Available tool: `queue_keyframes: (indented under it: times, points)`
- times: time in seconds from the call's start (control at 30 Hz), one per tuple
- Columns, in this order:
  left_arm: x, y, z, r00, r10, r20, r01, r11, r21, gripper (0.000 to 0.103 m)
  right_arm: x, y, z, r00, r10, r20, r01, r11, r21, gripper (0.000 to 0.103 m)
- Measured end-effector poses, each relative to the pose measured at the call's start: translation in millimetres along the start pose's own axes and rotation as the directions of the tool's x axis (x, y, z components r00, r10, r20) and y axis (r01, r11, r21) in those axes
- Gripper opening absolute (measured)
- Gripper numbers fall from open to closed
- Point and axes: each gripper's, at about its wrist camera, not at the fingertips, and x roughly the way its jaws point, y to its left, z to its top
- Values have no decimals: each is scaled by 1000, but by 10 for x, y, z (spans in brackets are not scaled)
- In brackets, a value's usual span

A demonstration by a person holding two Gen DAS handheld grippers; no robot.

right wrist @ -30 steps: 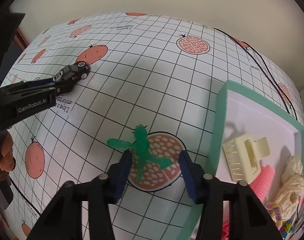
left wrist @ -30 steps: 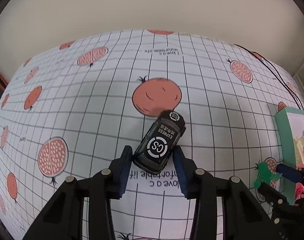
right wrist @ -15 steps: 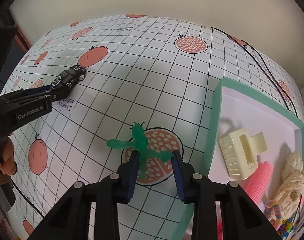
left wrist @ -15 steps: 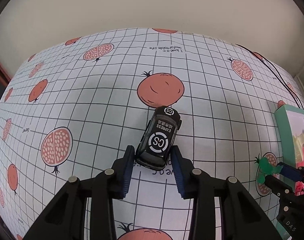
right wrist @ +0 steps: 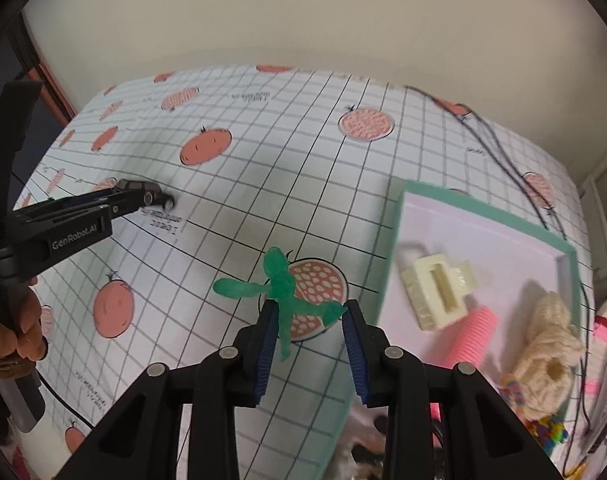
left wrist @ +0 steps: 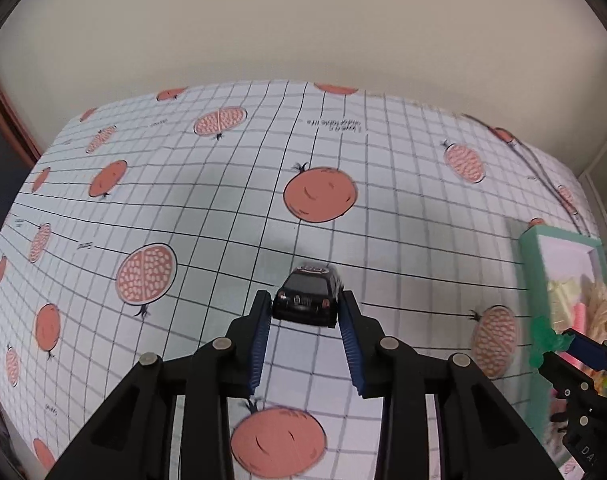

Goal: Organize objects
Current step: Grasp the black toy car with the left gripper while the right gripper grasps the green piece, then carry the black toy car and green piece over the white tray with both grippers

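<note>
My left gripper (left wrist: 306,312) has its jaws pinched on the rear of the black toy car (left wrist: 308,299), lifted off the pomegranate-print tablecloth (left wrist: 207,216). My right gripper (right wrist: 309,316) has the green rubbery figure (right wrist: 281,292) between its jaws, raised; the jaws look narrowed, but I can't tell if both pads press it. The teal-rimmed tray (right wrist: 397,248) sits right of it, already holding a cream claw clip (right wrist: 437,290), pink hair roller (right wrist: 469,340) and cream knit scrunchie (right wrist: 549,334). So part sorted. Left to do, I judge: drop car and figure in the tray.
</note>
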Motion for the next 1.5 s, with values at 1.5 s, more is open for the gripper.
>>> queue_keyframes:
  times: [1.5]
  points:
    - [-799, -1877, -849, 969, -246, 33, 239, 960, 147, 36, -545, -1428, -987, 993, -117, -36, 121, 976, 181, 35]
